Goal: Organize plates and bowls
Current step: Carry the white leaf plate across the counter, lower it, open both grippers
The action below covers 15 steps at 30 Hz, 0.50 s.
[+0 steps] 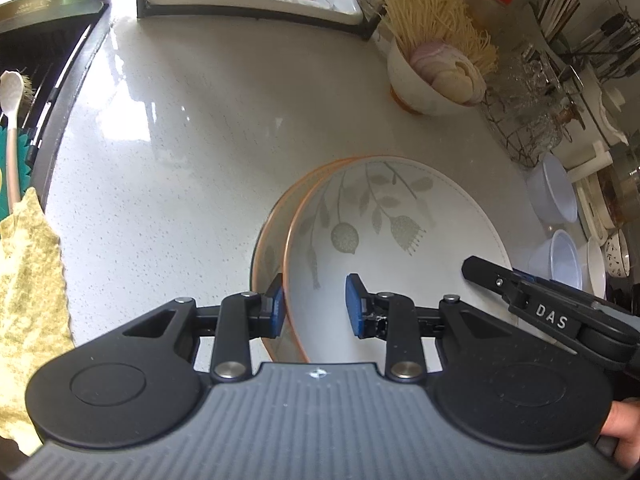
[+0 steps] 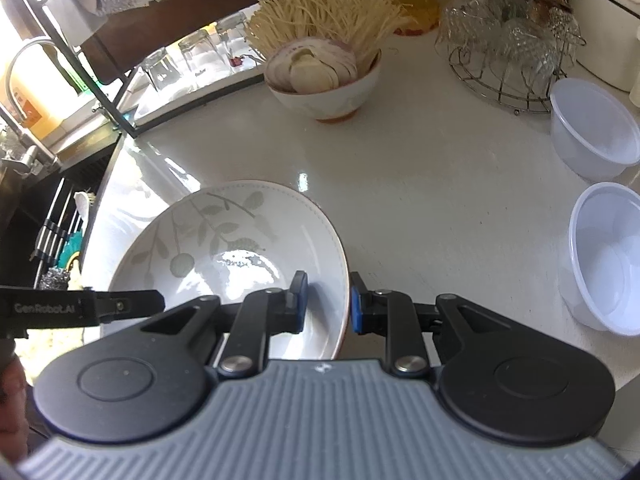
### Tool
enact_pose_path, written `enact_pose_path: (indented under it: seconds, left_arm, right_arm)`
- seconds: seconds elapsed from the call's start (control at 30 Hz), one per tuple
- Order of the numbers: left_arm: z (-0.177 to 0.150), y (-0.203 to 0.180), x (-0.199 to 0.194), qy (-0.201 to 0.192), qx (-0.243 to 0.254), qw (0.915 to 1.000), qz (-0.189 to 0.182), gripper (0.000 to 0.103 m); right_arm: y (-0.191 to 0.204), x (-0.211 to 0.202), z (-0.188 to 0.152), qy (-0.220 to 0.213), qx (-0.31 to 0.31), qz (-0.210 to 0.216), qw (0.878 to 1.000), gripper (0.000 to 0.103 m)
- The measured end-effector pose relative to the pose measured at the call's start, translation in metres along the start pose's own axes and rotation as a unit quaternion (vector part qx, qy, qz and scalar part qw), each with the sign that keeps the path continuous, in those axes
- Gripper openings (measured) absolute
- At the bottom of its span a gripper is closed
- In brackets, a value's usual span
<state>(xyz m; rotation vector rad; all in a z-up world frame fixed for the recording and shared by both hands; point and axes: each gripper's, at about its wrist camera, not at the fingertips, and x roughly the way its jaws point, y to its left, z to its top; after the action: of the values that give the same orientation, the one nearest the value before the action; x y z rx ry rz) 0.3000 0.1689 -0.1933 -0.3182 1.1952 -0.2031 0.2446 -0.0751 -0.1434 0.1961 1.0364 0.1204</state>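
On the speckled white countertop (image 1: 168, 152), a white leaf-patterned ceramic plate (image 1: 384, 216) sits on a second orange-rimmed plate (image 1: 269, 256). Left gripper (image 1: 316, 306) straddles the upper plate's rim, jaws narrow; whether its pads press is unclear. Right gripper (image 2: 328, 306) clamps the opposite rim.

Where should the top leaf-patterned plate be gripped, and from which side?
Grip the top leaf-patterned plate by its thin raised rim, one pad inside, one outside, coming steeply down from the near edge. Both the left gripper and right gripper straddle opposite rim sides this way.

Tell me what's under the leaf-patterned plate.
Under the leaf-patterned plate lies a second orange-rimmed plate, only its left edge showing. The rest of it, and anything below, is covered.
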Motion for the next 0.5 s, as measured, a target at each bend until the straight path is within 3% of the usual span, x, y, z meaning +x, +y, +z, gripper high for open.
enact_pose_path:
  seconds: [0.27,0.5]
  left_arm:
    - [0.004,0.005,0.001,0.017,-0.011,0.9998,0.001,0.034]
    - [0.007,0.020,-0.014,0.010,-0.035,0.9991,-0.023,0.035]
  right_arm:
    - [-0.002,0.009,-0.003,0.011,0.016,0.011,1.000,0.024]
    - [0.001,0.014,-0.004,0.012,0.019,0.006,1.000,0.024]
